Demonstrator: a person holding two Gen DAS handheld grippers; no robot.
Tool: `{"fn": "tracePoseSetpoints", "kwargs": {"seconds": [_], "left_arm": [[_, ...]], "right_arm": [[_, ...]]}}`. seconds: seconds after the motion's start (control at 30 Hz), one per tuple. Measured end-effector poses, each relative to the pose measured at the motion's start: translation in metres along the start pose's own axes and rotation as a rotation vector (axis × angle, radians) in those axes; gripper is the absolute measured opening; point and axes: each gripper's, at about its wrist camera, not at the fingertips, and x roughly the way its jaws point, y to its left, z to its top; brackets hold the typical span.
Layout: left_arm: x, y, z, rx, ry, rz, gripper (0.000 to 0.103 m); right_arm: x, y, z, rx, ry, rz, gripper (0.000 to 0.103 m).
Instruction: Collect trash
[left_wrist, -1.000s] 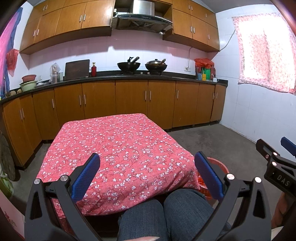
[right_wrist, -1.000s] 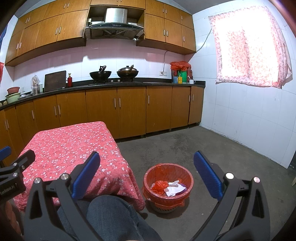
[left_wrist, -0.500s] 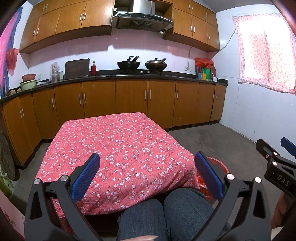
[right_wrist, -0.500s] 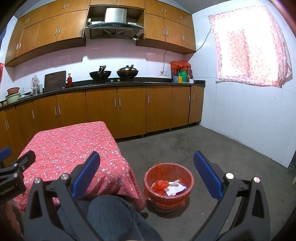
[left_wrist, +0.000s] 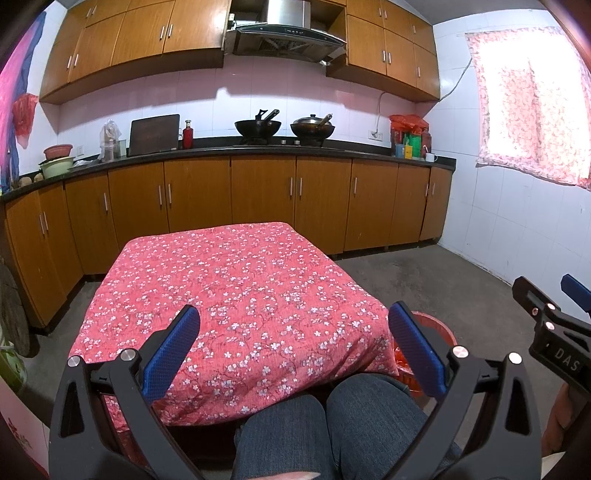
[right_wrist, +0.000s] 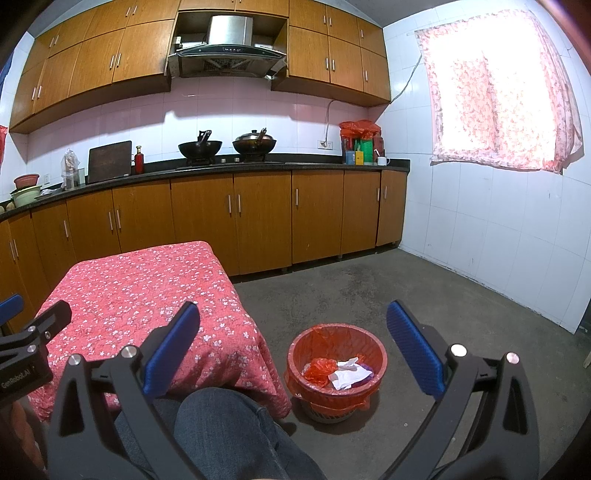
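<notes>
A red bin (right_wrist: 337, 371) lined with an orange bag stands on the floor right of the table; crumpled white paper (right_wrist: 347, 374) and an orange wrapper (right_wrist: 317, 371) lie inside. In the left wrist view only the bin's rim (left_wrist: 437, 330) shows past the table corner. My left gripper (left_wrist: 293, 347) hangs open over the near edge of the table (left_wrist: 229, 295), nothing between its blue pads. My right gripper (right_wrist: 293, 347) is open too, held above the person's knee (right_wrist: 229, 424) and left of the bin. Each gripper appears at the edge of the other's view.
The table wears a red flowered cloth with nothing on it. Wooden cabinets (left_wrist: 258, 199) and a dark counter with two woks (left_wrist: 284, 127) run along the back wall. Grey floor (right_wrist: 424, 295) spreads to the right, up to a white tiled wall with a curtained window (right_wrist: 498, 92).
</notes>
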Motion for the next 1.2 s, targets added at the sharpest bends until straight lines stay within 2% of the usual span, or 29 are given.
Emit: {"fn": "tracePoseSetpoints", "kwargs": {"seconds": [1.2], "left_arm": [[0.0007,-0.0002,-0.0032,-0.002,0.005,0.008,0.101]], "right_arm": [[-0.0009,0.0004,0.0015,0.002,0.001,0.0,0.099]]}}
